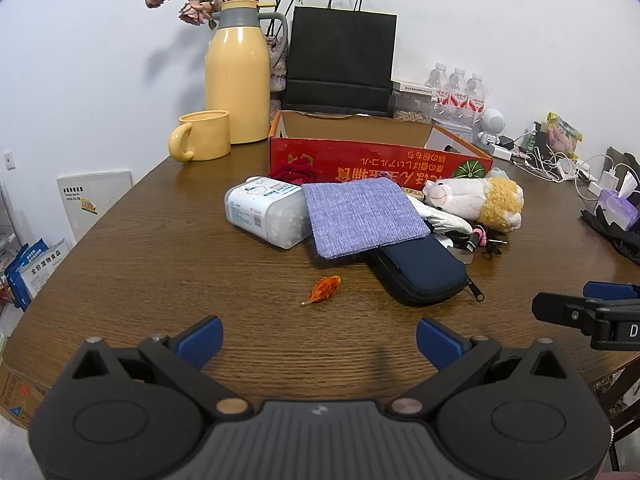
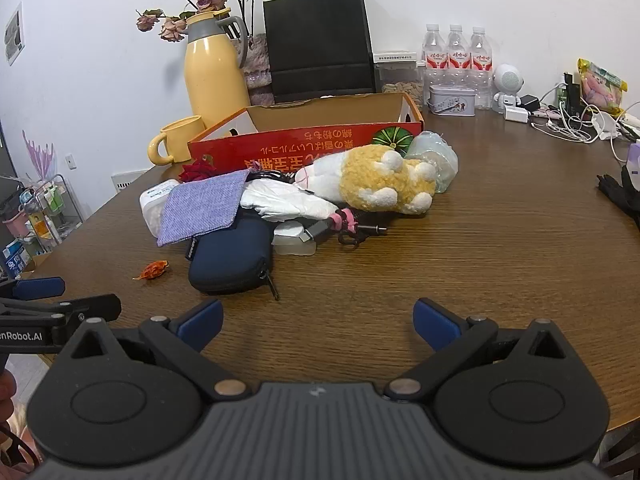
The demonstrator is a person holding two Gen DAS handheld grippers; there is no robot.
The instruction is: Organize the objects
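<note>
While both tools are hovering low over the brown wooden worktop [image 1: 120, 240], the clutter is lying across the middle of each frame. At the upper left of the left wrist view, a yellow thermos jug [image 1: 237, 76] is standing behind a yellow mug [image 1: 204, 136], with dried roses [image 1: 200, 4] rising behind them. Moving right, a clear plastic box of white beads [image 1: 262, 212] is sitting partly under a purple cloth [image 1: 360, 216], which is draping over a navy zip pouch [image 1: 420, 272]. A small orange dried petal [image 1: 324, 289] is lying alone nearer the lens, left of the pouch. Behind the pile, an open red cardboard box [image 1: 360, 156] is standing in front of a black paper bag [image 1: 340, 60]. Further right, a white and yellow plush toy [image 1: 480, 200] is lying on its side, with water bottles [image 1: 458, 92] and tangled white cables [image 1: 552, 160] toward the upper right. At the bottom centre of the left wrist view, the left hand-held gripper [image 1: 319, 340] is standing spread fully wide with nothing between its blue pads [image 1: 204, 338]. At the bottom centre of the right wrist view, the right hand-held gripper [image 2: 318, 326] is likewise gaping fully wide and empty, over bare wood just short of the pouch.
</note>
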